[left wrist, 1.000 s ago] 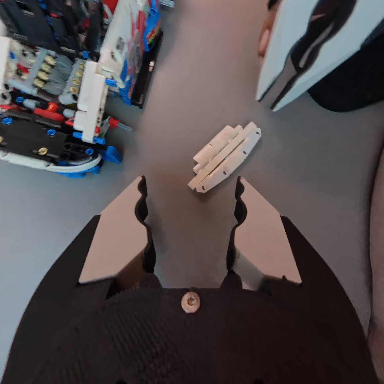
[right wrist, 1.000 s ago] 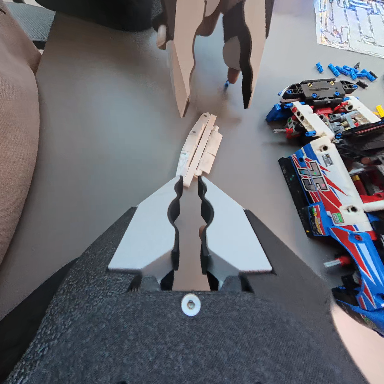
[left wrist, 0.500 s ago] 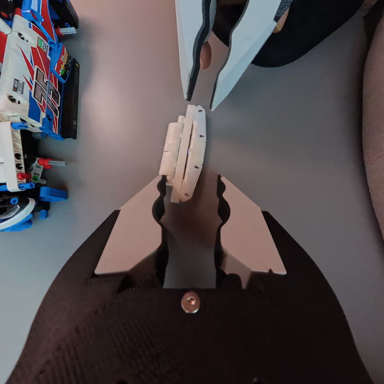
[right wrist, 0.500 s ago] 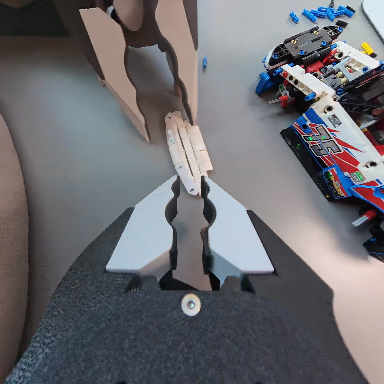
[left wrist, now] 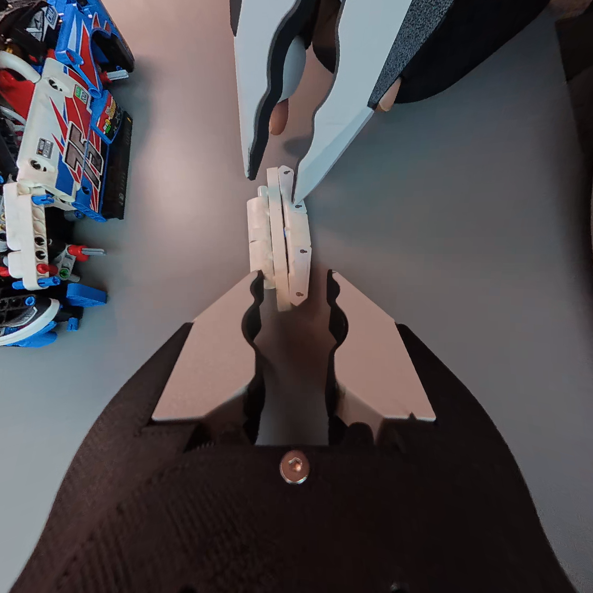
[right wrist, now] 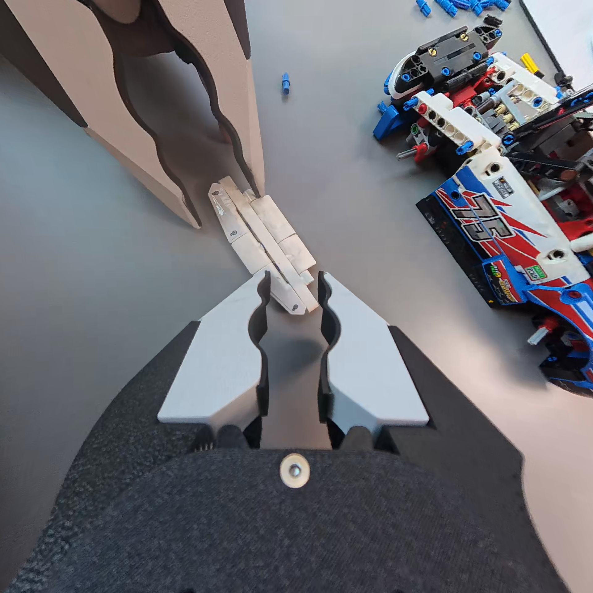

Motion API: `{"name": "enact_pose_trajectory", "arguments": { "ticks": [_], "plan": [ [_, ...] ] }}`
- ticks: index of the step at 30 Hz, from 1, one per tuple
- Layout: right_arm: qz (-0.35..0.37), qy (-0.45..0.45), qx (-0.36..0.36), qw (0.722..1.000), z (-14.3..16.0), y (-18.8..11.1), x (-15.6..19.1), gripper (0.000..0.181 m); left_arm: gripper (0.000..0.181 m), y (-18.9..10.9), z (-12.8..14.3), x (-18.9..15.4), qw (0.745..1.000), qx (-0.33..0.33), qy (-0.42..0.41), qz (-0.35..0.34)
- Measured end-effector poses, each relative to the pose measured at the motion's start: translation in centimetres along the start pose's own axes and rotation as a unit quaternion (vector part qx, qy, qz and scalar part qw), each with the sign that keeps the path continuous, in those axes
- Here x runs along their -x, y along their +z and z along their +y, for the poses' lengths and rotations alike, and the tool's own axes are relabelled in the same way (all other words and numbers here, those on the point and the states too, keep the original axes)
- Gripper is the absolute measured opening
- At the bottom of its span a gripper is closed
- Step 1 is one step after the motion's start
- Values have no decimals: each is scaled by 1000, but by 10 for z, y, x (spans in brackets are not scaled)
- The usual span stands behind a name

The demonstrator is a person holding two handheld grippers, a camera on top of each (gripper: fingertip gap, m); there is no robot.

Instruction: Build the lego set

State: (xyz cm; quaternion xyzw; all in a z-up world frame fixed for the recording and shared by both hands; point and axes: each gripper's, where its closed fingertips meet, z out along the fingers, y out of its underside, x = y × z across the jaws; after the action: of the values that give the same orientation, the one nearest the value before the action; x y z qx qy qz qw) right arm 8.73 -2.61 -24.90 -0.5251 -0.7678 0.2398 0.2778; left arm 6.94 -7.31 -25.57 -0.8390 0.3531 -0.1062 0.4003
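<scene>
A plain grey desk (left wrist: 449, 244) carries the work, with a partly built red, white and blue car model (right wrist: 500, 199) lying well to one side and a few loose blue pins (right wrist: 462, 4) at the far edge; between the two tools a small white sub-assembly (left wrist: 278, 247) of stacked panels is laid flat on the surface, apart from the car. The left gripper (left wrist: 293, 276) is brought in at one end of it with its fingers apart, the near end of the piece lying just inside the gap but not clamped; the right gripper (right wrist: 292, 278) is set at the opposite end, its fingers likewise spread around that tip without closing on it. The step in hand is judged to be the pickup of this white piece — both tools are lined up along its length, neither yet gripping. What the next move calls for, it is supposed, is that one pair of fingers be closed squarely across the thin stack so that it is lifted without the layers being levered apart; after that the piece would have to be carried to the car body and seated there — where exactly cannot be told.
</scene>
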Motion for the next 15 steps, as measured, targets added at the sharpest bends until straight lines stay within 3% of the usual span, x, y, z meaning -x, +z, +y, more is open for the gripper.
{"name": "enact_pose_trajectory", "arguments": {
  "ticks": [11, 15],
  "plan": [
    [-23, 17, -20, 999, 1, 1, 6, 35, 29, 0, 0, 4, 1000, 0, -1, -19],
    [-40, 78, -47, 995, -4, -7, -2, 36, 28, 0, 0, 4, 1000, -1, 0, -19]
  ]
}}
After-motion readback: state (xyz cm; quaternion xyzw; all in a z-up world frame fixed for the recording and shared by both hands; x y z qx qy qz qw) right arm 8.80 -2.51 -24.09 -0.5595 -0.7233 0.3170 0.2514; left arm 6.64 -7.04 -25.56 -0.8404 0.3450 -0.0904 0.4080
